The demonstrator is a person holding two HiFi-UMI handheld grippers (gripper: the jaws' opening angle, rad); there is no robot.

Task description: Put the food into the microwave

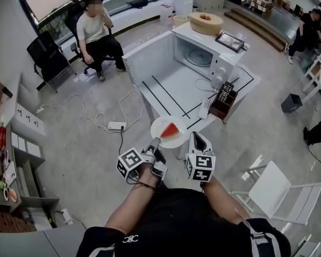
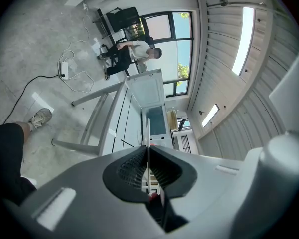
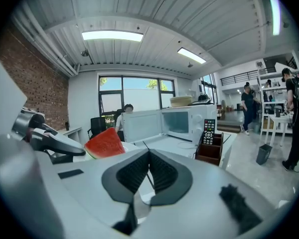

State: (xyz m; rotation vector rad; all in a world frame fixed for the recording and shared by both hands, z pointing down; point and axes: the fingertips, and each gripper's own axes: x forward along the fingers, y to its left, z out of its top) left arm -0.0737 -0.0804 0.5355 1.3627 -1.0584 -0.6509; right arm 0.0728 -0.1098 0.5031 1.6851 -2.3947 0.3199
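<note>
Head view: left gripper [image 1: 155, 142] on watermelon plate [image 1: 159, 126] before open microwave [image 1: 224, 64].

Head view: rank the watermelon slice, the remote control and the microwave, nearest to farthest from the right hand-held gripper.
From the right hand-held gripper:
1. Watermelon slice, just to its left, on the plate.
2. Remote control, ahead and right, standing in the brown holder.
3. Microwave, farthest, beyond the remote, door open.

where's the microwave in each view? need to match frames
Head view: microwave, top centre.
Left gripper view: microwave, centre, just above the jaws.
Right gripper view: microwave, centre.
Shared landmark: seated person behind it.
</note>
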